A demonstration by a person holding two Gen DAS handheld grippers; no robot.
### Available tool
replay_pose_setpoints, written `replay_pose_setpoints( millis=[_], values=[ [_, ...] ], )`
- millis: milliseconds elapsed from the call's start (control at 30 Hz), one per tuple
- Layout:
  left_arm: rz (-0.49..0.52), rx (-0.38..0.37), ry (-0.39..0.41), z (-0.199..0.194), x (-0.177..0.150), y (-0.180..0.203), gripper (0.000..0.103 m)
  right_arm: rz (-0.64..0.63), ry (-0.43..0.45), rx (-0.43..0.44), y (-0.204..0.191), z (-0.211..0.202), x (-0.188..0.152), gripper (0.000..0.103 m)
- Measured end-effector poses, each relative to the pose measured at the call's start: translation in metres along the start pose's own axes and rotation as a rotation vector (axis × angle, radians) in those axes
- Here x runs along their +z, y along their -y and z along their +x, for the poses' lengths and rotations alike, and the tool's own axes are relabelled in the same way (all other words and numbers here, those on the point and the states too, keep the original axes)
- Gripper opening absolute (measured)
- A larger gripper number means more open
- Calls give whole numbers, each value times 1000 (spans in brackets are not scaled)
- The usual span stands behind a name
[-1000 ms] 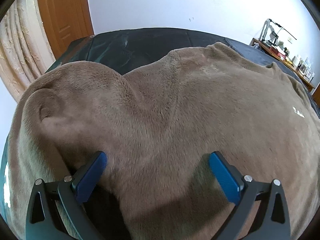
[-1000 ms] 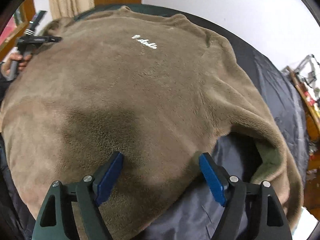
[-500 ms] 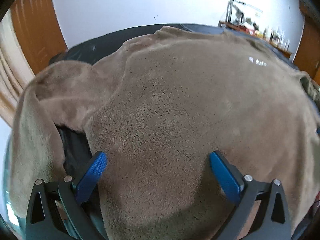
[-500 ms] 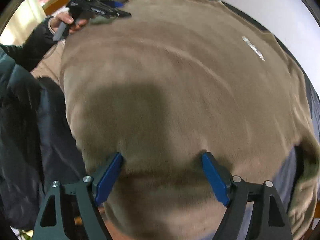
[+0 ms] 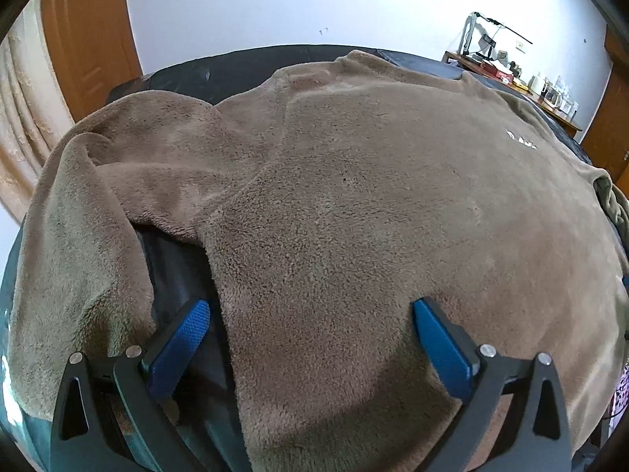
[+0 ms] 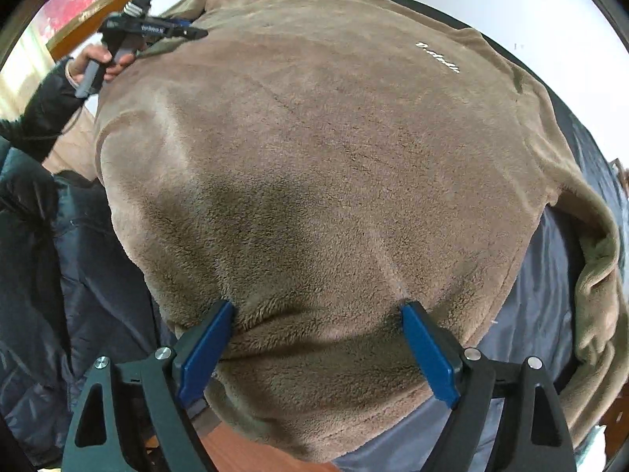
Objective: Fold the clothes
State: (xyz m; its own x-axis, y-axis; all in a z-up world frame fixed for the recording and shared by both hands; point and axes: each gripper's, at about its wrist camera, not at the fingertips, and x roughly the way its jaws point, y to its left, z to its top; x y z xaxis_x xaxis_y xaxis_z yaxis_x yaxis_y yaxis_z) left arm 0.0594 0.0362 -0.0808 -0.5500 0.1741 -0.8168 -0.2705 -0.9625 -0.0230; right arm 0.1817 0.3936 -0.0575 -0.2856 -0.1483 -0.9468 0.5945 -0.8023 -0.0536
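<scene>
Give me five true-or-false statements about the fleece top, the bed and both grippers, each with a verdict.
1. The brown fleece top lies spread flat on the dark bed cover. True.
2. White lettering sits on the top's chest. True.
3. The left gripper is clamped shut on a sleeve. False: its fingers stand wide apart, gripping nothing.
4. The right gripper hovers over the neckline. False: it is over the hem, its fingers opening with fleece between them.
5. The top is already folded in half. False: body and sleeves are still laid out.
</scene>
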Motion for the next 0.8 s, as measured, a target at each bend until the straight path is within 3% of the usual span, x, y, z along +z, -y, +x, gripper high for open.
replay_pose_setpoints(
  millis=[200,333,433,467,533,600,633,733,800],
  values=[
    [92,-65,26,-13,-1,25,103,-93,129,37,-34,-12,24,89],
    [180,-53,13,-6,-8,45,103,-208,14,23,-51,20,36,89],
    [161,-72,-5,5,-9,43,103,-231,9,-6,-48,26,25,90],
    [149,-83,-13,9,-6,41,103,-239,2,-26,-46,28,20,91],
    [139,-89,-17,11,-3,39,103,-289,-35,-98,-47,36,9,103],
    [143,-85,-25,11,-2,39,103,-369,-72,-183,-54,47,2,103],
    [147,-79,-29,11,-1,41,103,-374,-72,-194,-55,49,3,103],
    [150,-60,-18,10,9,43,103,-229,-32,-66,-38,37,20,103],
    [143,-44,-6,9,20,44,103,-155,103,-35,-20,12,34,103]
  ],
)
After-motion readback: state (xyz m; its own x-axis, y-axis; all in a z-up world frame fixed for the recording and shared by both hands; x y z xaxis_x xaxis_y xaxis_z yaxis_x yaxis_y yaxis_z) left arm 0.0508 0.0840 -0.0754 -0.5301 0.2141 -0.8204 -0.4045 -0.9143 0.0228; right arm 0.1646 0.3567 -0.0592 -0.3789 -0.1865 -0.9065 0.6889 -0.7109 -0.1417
